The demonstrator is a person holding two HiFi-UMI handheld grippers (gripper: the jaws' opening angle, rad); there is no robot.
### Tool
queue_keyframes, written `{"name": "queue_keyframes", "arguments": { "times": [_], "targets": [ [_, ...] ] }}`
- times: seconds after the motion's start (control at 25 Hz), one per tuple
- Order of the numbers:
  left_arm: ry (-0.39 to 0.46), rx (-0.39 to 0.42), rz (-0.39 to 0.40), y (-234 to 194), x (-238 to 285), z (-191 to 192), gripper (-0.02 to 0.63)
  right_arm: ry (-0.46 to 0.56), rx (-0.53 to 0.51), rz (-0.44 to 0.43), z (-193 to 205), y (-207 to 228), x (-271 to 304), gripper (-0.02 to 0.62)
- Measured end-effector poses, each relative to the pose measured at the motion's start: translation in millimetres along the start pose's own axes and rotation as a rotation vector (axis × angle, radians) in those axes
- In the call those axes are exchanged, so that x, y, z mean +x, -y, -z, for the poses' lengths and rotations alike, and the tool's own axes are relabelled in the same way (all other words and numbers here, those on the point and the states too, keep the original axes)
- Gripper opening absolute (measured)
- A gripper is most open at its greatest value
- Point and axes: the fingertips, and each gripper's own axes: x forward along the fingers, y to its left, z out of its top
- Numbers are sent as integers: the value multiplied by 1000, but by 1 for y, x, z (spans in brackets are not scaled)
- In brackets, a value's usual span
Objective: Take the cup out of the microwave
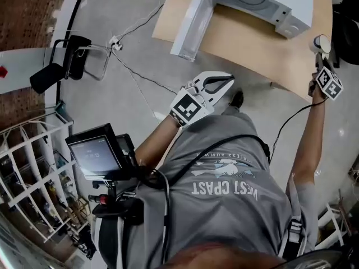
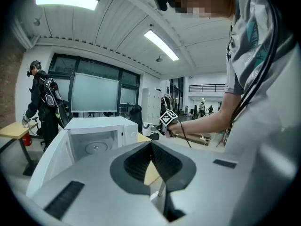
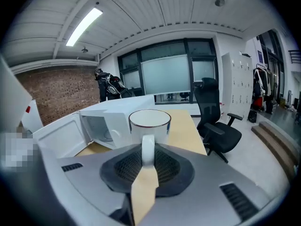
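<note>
Your shirt (image 1: 224, 178): grey, printed across the chest, filling the lower half of the head view, with a black cable running over it.
Chest screen (image 1: 95, 153): a small dark-framed display on a black mount at your left side.
Left gripper (image 2: 151, 147): you hold it out in front of your body, short of the bench, pointing towards the microwave.
Left fingers (image 2: 136, 160): the tips are pressed together with nothing between them.
Right gripper (image 3: 147, 158): it sits at the end of your stretched right arm, by the bench's right edge.
Right fingers (image 3: 167, 166): they are clamped on the cup's handle (image 3: 147, 147), which fills the narrow gap between them.
Cup (image 3: 149, 122): white with a dark line round the rim, upright with its mouth up and its handle towards you. It is outside the microwave, carried in the air at the bench's right edge and well apart from the oven.
Microwave (image 1: 252, 4): white, standing on the far part of the bench.
Door (image 1: 193, 21): swung wide open to the left in the head view.
Turntable (image 2: 96, 147): visible inside the cavity in the left gripper view.
Bench (image 1: 241, 43): it has a tan top.
Office chair (image 3: 216, 121): black, standing past the bench's end.
Another person (image 2: 42, 102): in dark clothes with gear on the back, standing beyond the microwave.
Rack (image 1: 28, 167): white wire, on the floor to your left.
</note>
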Motion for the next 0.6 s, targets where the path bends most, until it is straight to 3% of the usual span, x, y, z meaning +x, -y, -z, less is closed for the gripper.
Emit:
{"name": "queue_keyframes", "arguments": {
  "times": [0.32,0.6],
  "targets": [
    [-67,-59,-60,-23,20,12,44,-97,77,48,42,47,108,67],
    [-112,-97,-82,-40,41,24,44,-143,85,86,65,78,159,67]
  ]
}}
